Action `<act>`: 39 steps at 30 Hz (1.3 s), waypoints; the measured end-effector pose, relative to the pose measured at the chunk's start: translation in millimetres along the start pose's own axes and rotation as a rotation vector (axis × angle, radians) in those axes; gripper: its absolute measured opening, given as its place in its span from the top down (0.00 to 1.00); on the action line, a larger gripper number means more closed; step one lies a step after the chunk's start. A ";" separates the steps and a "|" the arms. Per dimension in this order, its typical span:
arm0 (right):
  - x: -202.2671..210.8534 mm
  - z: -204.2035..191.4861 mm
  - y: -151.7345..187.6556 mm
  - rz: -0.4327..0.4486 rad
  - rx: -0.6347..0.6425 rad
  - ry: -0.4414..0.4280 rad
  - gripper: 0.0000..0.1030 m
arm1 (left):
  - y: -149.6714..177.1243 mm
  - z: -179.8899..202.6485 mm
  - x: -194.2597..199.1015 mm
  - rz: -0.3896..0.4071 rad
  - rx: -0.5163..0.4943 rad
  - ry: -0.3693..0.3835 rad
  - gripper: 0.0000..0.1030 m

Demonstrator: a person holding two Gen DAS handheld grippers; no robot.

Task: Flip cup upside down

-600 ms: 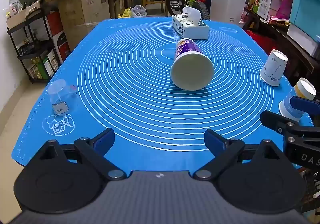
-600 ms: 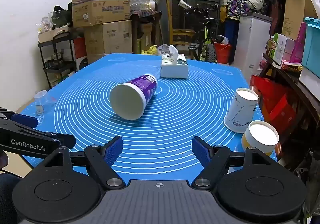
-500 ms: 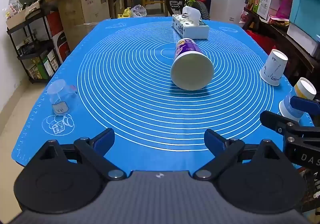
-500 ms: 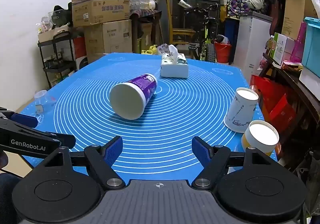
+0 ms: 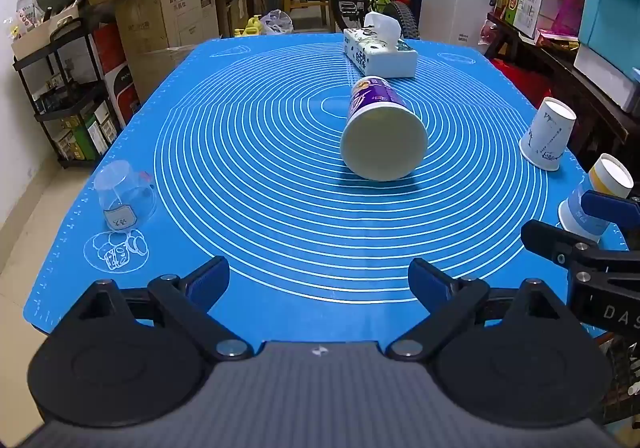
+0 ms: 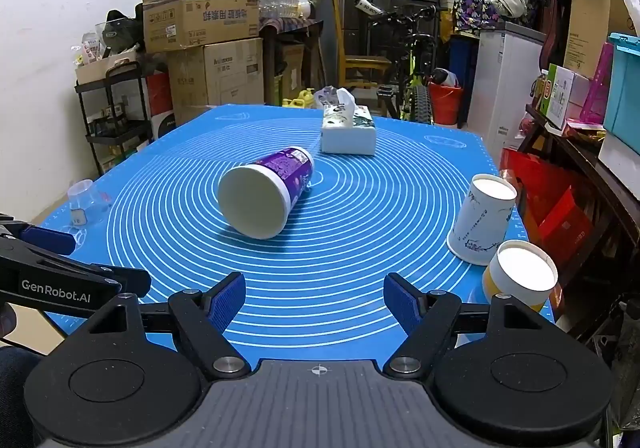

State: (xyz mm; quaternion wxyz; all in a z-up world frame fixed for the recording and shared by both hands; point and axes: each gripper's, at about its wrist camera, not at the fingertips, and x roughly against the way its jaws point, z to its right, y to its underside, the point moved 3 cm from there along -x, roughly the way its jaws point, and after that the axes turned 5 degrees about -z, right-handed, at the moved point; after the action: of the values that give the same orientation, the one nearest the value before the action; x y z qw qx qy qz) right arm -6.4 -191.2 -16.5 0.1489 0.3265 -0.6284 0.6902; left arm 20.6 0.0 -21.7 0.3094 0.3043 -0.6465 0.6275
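No movement since the earlier frames. Left gripper [image 5: 319, 280]: jaws spread, empty. Purple cup [image 5: 382, 136] lies on its side mid-surface, well ahead of both jaws, touching neither. Right gripper [image 6: 315, 302]: jaws spread, empty.

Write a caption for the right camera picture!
Open right tongs face a purple paper cup lying sideways on the blue ringed mat.

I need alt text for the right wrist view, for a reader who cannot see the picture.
A purple paper cup lies on its side in the middle of a blue mat, ahead of the open right gripper. Two paper cups stand upside down at the mat's right edge, a tissue box beyond.
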 end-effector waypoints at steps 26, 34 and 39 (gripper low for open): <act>0.1 0.1 0.5 0.001 -0.003 -0.003 0.22 | 0.1 2.0 1.1 0.001 -0.002 0.001 0.07; -0.1 0.8 0.1 -0.001 -0.004 -0.004 0.23 | 0.7 2.1 0.8 0.001 -0.002 0.000 0.07; -2.3 2.1 1.9 -0.002 -0.007 -0.001 0.22 | 0.7 2.2 0.8 0.001 -0.003 0.000 0.07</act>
State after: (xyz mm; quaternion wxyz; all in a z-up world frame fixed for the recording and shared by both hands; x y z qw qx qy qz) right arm -5.4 -193.0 -19.4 0.1504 0.3271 -0.6305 0.6877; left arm 19.5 -2.1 -21.6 0.3094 0.3035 -0.6475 0.6268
